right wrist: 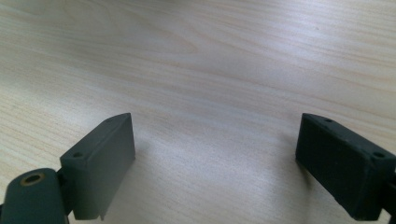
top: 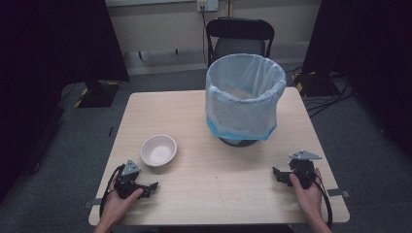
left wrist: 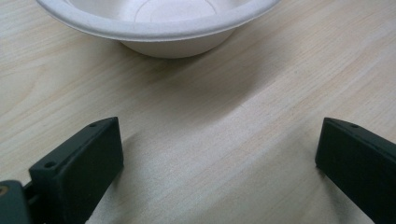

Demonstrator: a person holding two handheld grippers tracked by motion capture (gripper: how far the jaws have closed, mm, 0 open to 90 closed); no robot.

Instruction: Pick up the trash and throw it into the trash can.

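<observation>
Fingers [left wrist: 77, 168] of the left gripper [top: 154, 186] spread wide over bare wood, the white bowl [top: 159, 150] just ahead; the right gripper [top: 276, 174] gapes equally wide near the table's [top: 194, 111] far corner, a bag-lined bin [top: 245, 97] standing behind.

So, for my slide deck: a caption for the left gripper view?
Open left gripper above pale wooden table, facing round white paper bowl.
</observation>
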